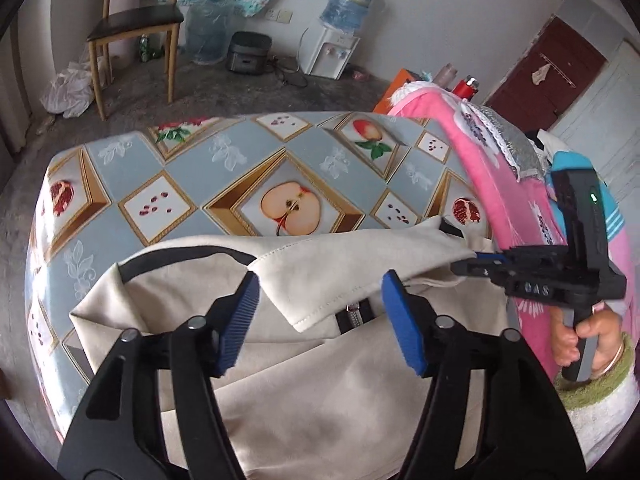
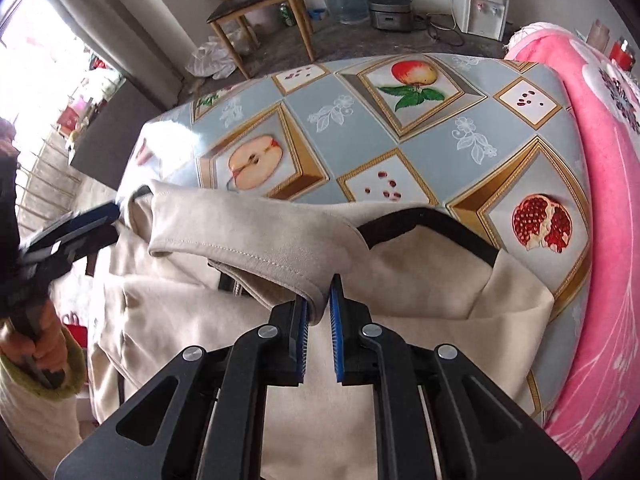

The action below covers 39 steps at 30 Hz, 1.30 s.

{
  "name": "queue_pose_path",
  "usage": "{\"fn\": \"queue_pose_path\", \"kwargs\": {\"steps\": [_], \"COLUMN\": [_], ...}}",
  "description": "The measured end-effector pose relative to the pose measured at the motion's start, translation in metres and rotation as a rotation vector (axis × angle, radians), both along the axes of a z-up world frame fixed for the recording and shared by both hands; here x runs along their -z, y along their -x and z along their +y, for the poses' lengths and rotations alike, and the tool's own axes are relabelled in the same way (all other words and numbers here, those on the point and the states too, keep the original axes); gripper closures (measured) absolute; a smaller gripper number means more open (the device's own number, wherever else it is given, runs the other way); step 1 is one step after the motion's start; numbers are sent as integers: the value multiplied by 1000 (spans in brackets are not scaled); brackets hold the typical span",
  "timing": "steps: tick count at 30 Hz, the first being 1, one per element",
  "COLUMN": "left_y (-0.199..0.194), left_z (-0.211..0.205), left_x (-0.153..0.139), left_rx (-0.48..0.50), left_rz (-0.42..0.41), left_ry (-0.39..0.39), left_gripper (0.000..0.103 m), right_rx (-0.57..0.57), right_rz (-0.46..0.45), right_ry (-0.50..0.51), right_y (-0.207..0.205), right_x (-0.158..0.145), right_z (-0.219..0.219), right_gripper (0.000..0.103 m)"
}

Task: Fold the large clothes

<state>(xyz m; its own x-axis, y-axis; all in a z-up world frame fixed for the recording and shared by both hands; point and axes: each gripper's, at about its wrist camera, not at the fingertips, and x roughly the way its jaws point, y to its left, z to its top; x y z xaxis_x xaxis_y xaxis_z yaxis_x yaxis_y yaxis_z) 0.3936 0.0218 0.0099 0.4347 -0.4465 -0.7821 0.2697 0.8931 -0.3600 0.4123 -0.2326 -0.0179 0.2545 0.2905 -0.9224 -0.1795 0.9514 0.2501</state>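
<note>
on the fruit-print table (image 1: 192, 168), along its near edge, the cream jacket (image 1: 320, 380) lies spread with its collar flap lifted. your left gripper (image 1: 316, 320) hangs over the collar, blue pads wide apart, gripping nothing. your right gripper (image 2: 318, 312) is pinched tight on the collar's hem. a pink blanket (image 2: 608, 208) covers the table's right edge.

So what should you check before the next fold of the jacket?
1. Right gripper pinching the collar: ok.
2. Left gripper open, holding nothing: ok.
3. Jacket lying flat: not ok, the top is bunched.
4. Zipper closed: cannot tell.
5. Free table beyond the jacket: ok.
6. Pink cloth clear of the jacket: cannot tell.
</note>
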Motion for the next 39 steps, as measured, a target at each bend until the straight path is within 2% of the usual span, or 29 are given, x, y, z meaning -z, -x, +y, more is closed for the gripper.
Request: {"fn": "queue_pose_path", "kwargs": {"steps": [1, 4, 6, 8, 9, 12, 15, 17, 20, 22, 25, 28, 30, 32, 35, 36, 39], "left_y": [3, 12, 16, 9, 5, -15, -32, -44, -57, -62, -61, -47, -33, -24, -27, -32, -46], "left_z": [-3, -19, -38, -48, -49, -43, -29, -21, -10, -5, 1, 0, -7, -21, -35, -36, -27], "left_x": [-2, -1, 7, 19, 22, 28, 27, 28, 29, 32, 35, 30, 24, 26, 36, 39, 41], "left_rx": [20, 108, 161, 155, 140, 71, -1, -50, -129, -180, -186, -94, -10, 48, 62, 40, -48], "left_rz": [-16, -56, -77, -80, -75, -53, -18, 4, 28, 34, 57, 42, -4, -47, -54, -49, -31], "left_ry": [-19, -120, -257, -367, -377, -336, -221, -183, -152, -159, -125, -66, -88, -199, -301, -314, -259], "left_gripper": [27, 26, 25, 25, 25, 25, 25, 25, 26, 26, 27, 26, 25, 23, 23, 23, 23], "right_rx": [10, 36, 45, 43, 39, 22, 16, 10, 5, 4, 17, 35, 49, 47, 48, 43, 35], "right_rz": [4, 16, 19, 18, 16, 15, 19, 17, 12, 8, 19, 31, 37, 32, 9, 2, -8], "right_ry": [-14, -56, -75, -85, -85, -76, -80, -84, -88, -88, -117, -151, -168, -166, -125, -110, -78], "right_y": [-4, -17, -23, -24, -23, -18, -16, -18, -20, -21, -24, -28, -32, -35, -41, -43, -46], "right_x": [0, 2, 2, 3, 3, 6, 8, 9, 11, 12, 16, 18, 19, 19, 20, 20, 21], "right_z": [-1, -2, -2, 0, 1, 1, -3, -4, -4, -3, -7, -12, -15, -13, -6, -4, 3], "right_gripper": [93, 93, 93, 93, 93, 93, 93, 93, 93, 93, 93, 93, 93, 93, 93, 93, 93]}}
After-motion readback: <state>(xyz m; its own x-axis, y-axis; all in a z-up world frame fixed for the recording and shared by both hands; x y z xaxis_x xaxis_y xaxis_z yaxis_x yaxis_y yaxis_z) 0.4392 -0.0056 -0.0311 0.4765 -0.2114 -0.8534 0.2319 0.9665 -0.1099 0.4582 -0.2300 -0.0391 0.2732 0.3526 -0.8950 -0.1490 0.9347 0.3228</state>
